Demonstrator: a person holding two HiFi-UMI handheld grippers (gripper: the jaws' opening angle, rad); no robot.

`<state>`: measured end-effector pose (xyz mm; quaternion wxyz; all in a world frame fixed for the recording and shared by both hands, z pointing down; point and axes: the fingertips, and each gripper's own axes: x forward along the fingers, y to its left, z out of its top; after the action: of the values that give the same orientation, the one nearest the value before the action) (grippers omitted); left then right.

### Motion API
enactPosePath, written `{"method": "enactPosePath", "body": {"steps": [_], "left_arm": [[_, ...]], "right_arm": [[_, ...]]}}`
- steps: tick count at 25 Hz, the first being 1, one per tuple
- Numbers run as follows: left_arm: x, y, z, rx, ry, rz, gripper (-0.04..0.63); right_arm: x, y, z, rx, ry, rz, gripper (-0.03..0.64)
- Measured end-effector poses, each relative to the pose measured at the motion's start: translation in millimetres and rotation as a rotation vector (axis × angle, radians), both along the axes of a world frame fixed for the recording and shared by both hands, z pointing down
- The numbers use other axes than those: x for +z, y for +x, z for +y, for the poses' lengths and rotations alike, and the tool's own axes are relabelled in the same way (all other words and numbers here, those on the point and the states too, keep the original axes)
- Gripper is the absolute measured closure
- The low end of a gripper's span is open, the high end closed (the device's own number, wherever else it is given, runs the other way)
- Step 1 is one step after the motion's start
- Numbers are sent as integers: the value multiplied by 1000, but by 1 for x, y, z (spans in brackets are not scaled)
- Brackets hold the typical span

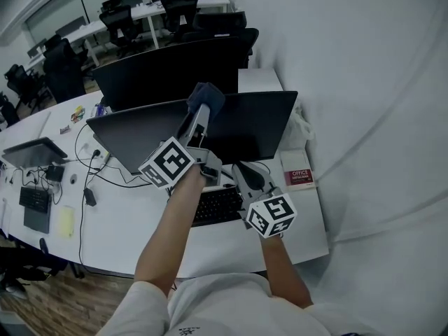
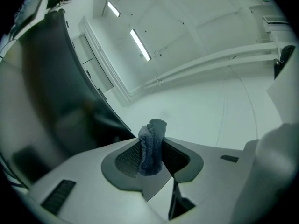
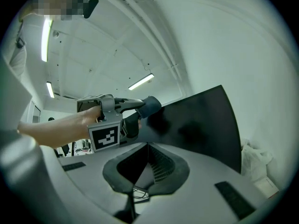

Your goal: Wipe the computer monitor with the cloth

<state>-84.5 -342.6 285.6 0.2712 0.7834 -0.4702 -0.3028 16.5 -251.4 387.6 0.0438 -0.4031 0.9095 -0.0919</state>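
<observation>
Head view: you lean over the right end of the white tabletop, both grippers up in front of the computer monitor, which stands by the tabletop's far right corner, close to the wall.
Left gripper: jaws clamped on the cloth, a dark blue wad bulging out past the fingertips. Your left gripper view shows it pinched between the two ribbed pads.
Cloth: up at the monitor's top edge, about midway along it, and apparently touching the bezel. Real pressure on the glass cannot be confirmed from these angles.
Monitor: its long axis runs left to right along the tabletop's far edge. The dark screen faces you and falls away below the cloth, with wide stretches to either side.
Right gripper: jaws drawn together on nothing, held low beneath the screen's bottom edge, above the keyboard at the tabletop's near edge.
Nearer hand: the left, by a long way. The right is well apart from the cloth.
Coming move, as a judgement: the bulk of the screen lies down and sideways from the cloth, so your strokes should run along the long axis, row by row toward the bottom edge.
Watch: a hard push at the top edge could rock the panel backward.
</observation>
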Motion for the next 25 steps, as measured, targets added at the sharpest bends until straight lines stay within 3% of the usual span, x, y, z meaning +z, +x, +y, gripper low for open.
{"method": "enactPosePath", "body": {"steps": [16, 25], "left_arm": [[0, -152, 24, -69, 6, 55, 466], [-1, -245, 46, -165, 10, 58, 466]], "right_arm": [[-20, -132, 30, -114, 50, 40, 597], [-21, -194, 52, -171, 59, 55, 597]]}}
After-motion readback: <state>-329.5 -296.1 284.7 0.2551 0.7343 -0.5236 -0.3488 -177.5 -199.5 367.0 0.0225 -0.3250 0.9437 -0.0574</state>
